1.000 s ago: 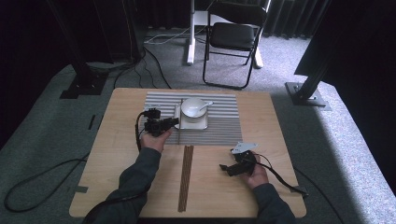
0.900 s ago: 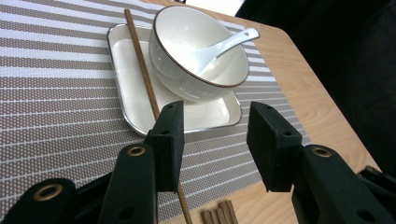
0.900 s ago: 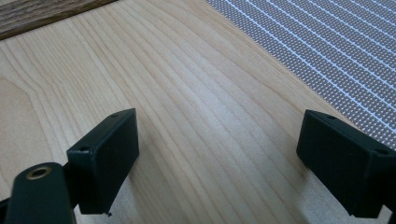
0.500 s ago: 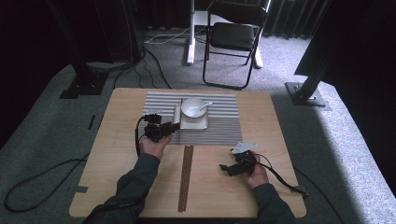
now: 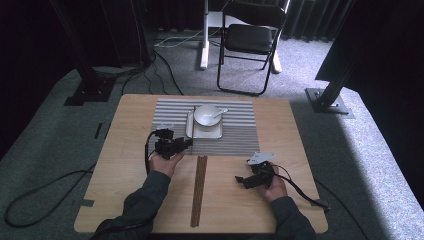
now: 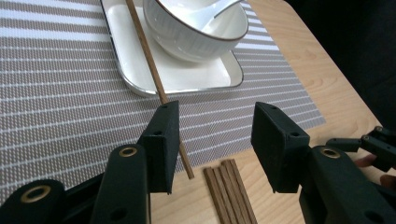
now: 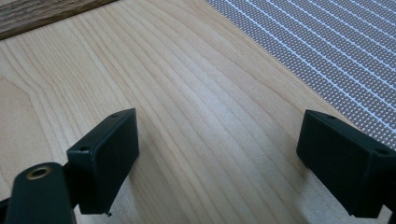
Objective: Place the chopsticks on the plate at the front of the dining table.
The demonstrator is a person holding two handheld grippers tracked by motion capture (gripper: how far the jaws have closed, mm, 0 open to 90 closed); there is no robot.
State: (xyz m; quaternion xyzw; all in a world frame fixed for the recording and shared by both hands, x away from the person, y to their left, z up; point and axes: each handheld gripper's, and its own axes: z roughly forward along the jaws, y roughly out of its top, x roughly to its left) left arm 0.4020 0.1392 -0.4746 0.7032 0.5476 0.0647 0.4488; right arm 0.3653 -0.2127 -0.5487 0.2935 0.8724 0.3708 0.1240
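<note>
One chopstick (image 6: 154, 74) already leans on the white tray (image 6: 126, 70) by the bowl (image 6: 196, 28), just ahead of the left claw (image 6: 212, 140). That claw's jaws have just been opening, with nothing pinched. More chopsticks (image 6: 229, 191) wait below it. The right claw (image 7: 219, 158) rests spread wide, empty

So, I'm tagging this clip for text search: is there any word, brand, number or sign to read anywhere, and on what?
None: no writing is legible on the bowl, the white tray, the striped mat, the chopsticks or the left gripper and the right gripper.
</note>
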